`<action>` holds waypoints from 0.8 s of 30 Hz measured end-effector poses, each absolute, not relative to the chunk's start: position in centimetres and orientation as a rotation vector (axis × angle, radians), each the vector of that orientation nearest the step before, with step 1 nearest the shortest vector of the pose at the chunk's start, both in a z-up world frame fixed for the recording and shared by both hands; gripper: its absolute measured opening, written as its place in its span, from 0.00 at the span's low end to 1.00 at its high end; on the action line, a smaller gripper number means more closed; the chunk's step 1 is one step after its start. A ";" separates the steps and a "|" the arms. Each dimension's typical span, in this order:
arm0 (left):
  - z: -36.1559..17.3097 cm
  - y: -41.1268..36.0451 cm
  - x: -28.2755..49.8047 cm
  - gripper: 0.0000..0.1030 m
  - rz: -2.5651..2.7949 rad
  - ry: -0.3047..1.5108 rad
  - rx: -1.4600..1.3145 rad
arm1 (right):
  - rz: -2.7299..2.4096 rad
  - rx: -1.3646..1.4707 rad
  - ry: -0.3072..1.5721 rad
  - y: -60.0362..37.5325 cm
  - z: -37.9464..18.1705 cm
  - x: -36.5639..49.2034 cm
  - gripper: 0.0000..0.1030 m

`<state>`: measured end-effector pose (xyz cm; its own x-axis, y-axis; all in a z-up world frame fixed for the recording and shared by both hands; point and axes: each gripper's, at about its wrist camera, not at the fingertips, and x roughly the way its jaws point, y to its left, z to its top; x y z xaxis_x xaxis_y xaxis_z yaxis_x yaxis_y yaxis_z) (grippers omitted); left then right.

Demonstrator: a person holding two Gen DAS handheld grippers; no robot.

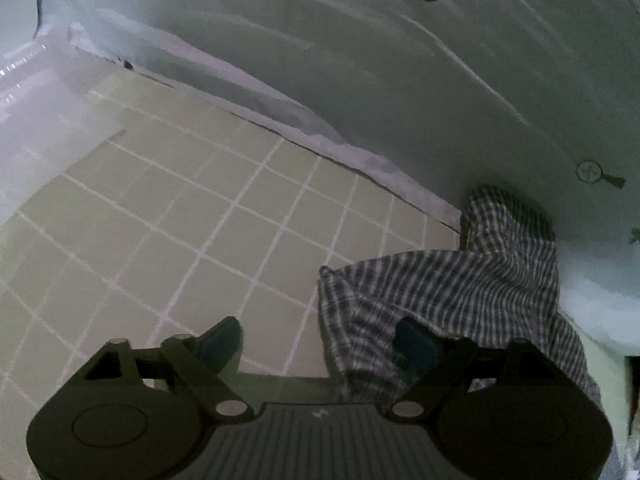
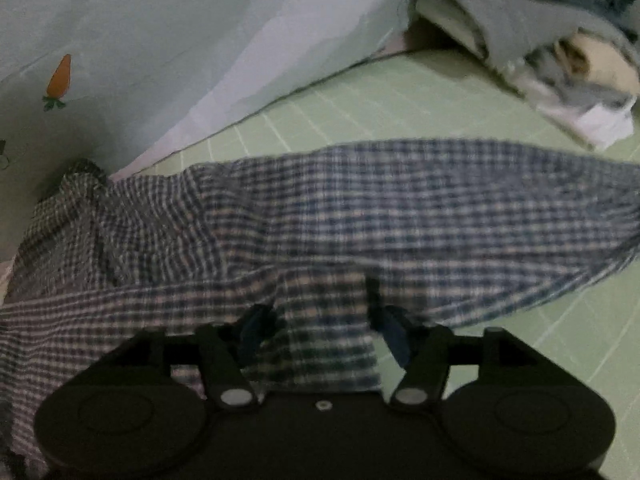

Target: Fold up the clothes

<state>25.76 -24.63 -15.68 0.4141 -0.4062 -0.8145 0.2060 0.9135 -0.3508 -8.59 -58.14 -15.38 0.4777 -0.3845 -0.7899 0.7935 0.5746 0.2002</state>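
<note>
While the fold has not yet begun: plaid cloth (image 2: 360, 208) spread loosely and rumpled across the green gridded mat (image 2: 340, 92), one end bunched against the pale sheet (image 2: 140, 40) ahead and to the left of the right tongs (image 2: 324, 332). No crease laid, no edge squared, so nearly all the work judged still ahead.

Right tongs partly spread over the near hem, a flap of plaid lying between the blue tips; pads not seen pressing on it, so no firm pinch. Left tongs (image 1: 318, 346) spread wide at the cloth's (image 1: 452, 300) corner, the right-hand tip against or just over the fabric, the left-hand tip above bare mat (image 1: 180, 220); nothing pinched.

Beyond the right tongs, far ahead and to the right, a heap of other laundry (image 2: 540, 40) on the mat, apparently waiting its turn. Hanging sheet (image 1: 360, 60) close ahead of both tongs, printed with a carrot (image 2: 59, 76) and small round marks, crowding the bunched end. Likely in the way: that bunched end needing to be drawn clear of the sheet and flattened before any fold. Picture dim and blurred, so garment type unclear.
</note>
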 end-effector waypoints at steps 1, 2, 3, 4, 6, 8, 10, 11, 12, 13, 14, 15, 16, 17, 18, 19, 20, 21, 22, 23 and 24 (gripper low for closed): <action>-15.9 -24.7 25.9 0.69 -0.395 1.082 -0.217 | -0.757 0.592 0.769 -58.0 -15.2 -8.5 0.34; -16.0 -24.8 26.1 0.62 -0.399 1.081 -0.222 | -0.739 0.577 0.770 -57.8 -15.0 -8.4 0.28; -16.1 -25.0 26.3 0.55 -0.400 1.076 -0.224 | -0.720 0.562 0.771 -57.7 -14.7 -8.3 0.17; -16.2 -25.1 26.4 0.38 -0.407 1.079 -0.233 | -0.707 0.537 0.771 -57.5 -14.4 -8.2 0.15; -16.3 -25.3 26.7 0.17 -0.431 1.094 -0.258 | -0.697 0.472 0.763 -57.1 -13.2 -7.9 0.12; -15.9 -26.1 26.6 0.06 -0.450 1.071 -0.241 | -0.702 0.440 0.720 -57.1 -11.8 -7.8 0.11; -15.0 -27.0 26.3 0.05 -0.480 1.039 -0.222 | -0.721 0.436 0.657 -57.9 -10.1 -8.1 0.11; -14.4 -27.6 26.1 0.05 -0.500 1.019 -0.212 | -0.730 0.437 0.624 -58.4 -9.2 -8.3 0.11; -13.7 -28.3 25.9 0.05 -0.522 0.997 -0.201 | -0.740 0.437 0.592 -58.9 -8.3 -8.4 0.11; -13.0 -29.0 25.7 0.05 -0.544 0.974 -0.190 | -0.753 0.429 0.564 -59.4 -7.5 -8.5 0.11; -12.3 -29.7 25.5 0.05 -0.565 0.951 -0.179 | -0.768 0.415 0.542 -60.0 -6.9 -8.5 0.11; -11.8 -30.6 25.3 0.06 -0.584 0.931 -0.155 | -0.784 0.400 0.520 -60.6 -6.2 -8.5 0.11; -11.5 -31.6 25.1 0.11 -0.600 0.912 -0.120 | -0.801 0.384 0.513 -61.3 -5.8 -8.4 0.11; -11.4 -32.6 24.9 0.16 -0.610 0.897 -0.085 | -0.820 0.368 0.521 -62.1 -5.8 -8.1 0.11; -11.6 -33.3 24.9 0.19 -0.609 0.896 -0.054 | -0.837 0.359 0.531 -62.8 -5.9 -8.0 0.11; -11.9 -33.9 24.8 0.32 -0.602 0.903 -0.027 | -0.852 0.358 0.543 -63.5 -6.2 -8.0 0.11; -12.2 -34.1 24.8 0.46 -0.595 0.913 -0.013 | -0.860 0.363 0.553 -64.1 -6.6 -8.1 0.11; -12.5 -34.1 24.7 0.52 -0.588 0.926 -0.011 | -0.862 0.373 0.556 -64.6 -6.9 -8.0 0.11; -12.8 -33.9 24.6 0.62 -0.583 0.936 -0.015 | -0.863 0.382 0.559 -65.0 -7.2 -8.1 0.11; -13.1 -33.5 24.4 0.68 -0.580 0.942 -0.024 | -0.865 0.389 0.563 -65.3 -7.5 -8.2 0.11; -13.5 -33.3 24.3 0.69 -0.576 0.952 -0.029 | -0.867 0.394 0.567 -65.5 -7.8 -8.2 0.11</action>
